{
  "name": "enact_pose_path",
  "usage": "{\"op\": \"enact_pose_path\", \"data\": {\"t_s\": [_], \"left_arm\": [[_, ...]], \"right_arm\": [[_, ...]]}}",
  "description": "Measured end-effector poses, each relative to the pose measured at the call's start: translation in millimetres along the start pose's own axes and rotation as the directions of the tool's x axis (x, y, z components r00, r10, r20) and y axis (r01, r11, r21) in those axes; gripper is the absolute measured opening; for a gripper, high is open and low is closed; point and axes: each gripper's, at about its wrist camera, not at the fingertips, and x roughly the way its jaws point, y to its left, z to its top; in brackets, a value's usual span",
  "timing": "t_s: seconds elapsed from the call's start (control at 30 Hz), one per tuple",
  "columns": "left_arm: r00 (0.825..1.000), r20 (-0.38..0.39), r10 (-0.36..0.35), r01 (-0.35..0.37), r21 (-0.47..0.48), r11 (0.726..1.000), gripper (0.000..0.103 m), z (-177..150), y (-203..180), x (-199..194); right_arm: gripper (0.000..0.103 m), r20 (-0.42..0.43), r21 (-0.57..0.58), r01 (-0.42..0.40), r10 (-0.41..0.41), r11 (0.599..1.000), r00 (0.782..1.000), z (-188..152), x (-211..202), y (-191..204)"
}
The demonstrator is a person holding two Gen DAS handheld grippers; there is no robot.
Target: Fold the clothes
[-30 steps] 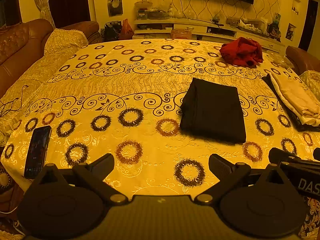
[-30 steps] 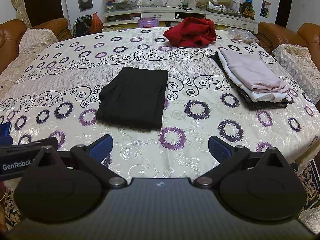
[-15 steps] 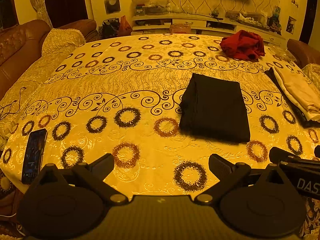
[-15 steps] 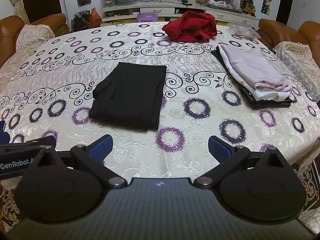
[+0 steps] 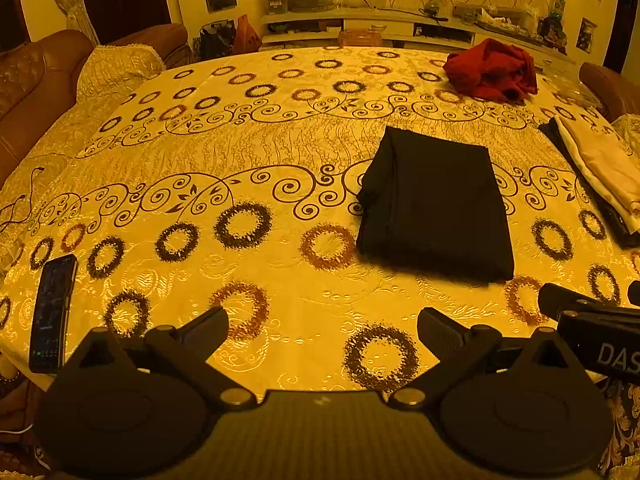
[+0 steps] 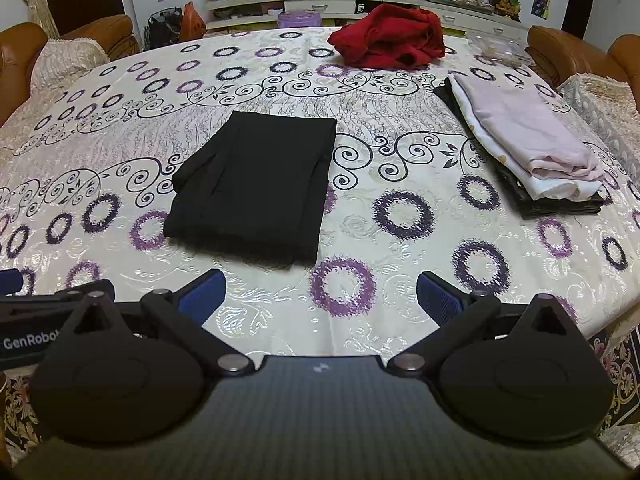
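Clothes are mostly sorted already: the black garment lies folded into a neat rectangle mid-tabletop, a folded stack with a pale pink piece on top sits off to the right, and the crumpled red garment is bunched up at the far edge, well apart from both. That red one looks like the only thing not folded yet, so it's probably next, unless the black one gets moved onto the stack first.

Both grippers hover over the near edge of the tabletop, holding nothing. The left gripper has its fingers spread wide, and the right gripper likewise, with its blue pads clear of any cloth.

If the red garment is the target, the smart way is to reach past the black rectangle rather than over it low, so a finger doesn't catch an edge and undo the fold. The heap is too scrunched to tell where the seams are, so pinch one layer on the outside with each gripper, lift, and let it hang open before laying it flat in the bare patch on the left. Watch the phone at the near-left edge and the clear plastic bag at far right; dragging cloth could sweep either one off.
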Motion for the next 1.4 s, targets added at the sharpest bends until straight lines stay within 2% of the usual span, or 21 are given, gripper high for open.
{"op": "enact_pose_path", "data": {"t_s": [0.73, 1.0, 1.13, 1.23, 1.3, 1.37, 1.4], "left_arm": [[0.998, -0.057, -0.022, 0.021, -0.020, 1.000, 0.103, 4, -1, 41], [0.987, -0.066, -0.147, 0.144, -0.046, 0.988, 0.100, 9, -7, 57], [0.979, -0.069, -0.190, 0.186, -0.062, 0.981, 0.091, 10, -5, 62], [0.969, -0.077, -0.233, 0.224, -0.112, 0.968, 0.086, 13, 4, 66], [0.953, -0.084, -0.292, 0.276, -0.157, 0.948, 0.084, 16, 9, 69], [0.929, -0.095, -0.359, 0.335, -0.201, 0.921, 0.075, 21, 9, 75], [0.917, -0.106, -0.385, 0.356, -0.219, 0.909, 0.067, 24, 5, 81]], "right_arm": [[0.103, -0.021, -0.063, -0.037, 0.036, 0.997, 0.999, 14, 36, 4], [0.103, -0.002, -0.067, -0.029, 0.029, 0.997, 1.000, 25, 47, -13], [0.103, 0.034, -0.183, -0.054, 0.061, 0.982, 0.998, 25, 51, -15], [0.103, 0.038, -0.261, -0.068, 0.081, 0.963, 0.996, 23, 58, -14], [0.103, 0.018, -0.277, -0.105, 0.114, 0.955, 0.993, 20, 66, -17], [0.103, 0.004, -0.279, -0.152, 0.160, 0.948, 0.987, 17, 71, -19], [0.103, 0.001, -0.279, -0.173, 0.181, 0.945, 0.984, 14, 73, -20]]}}
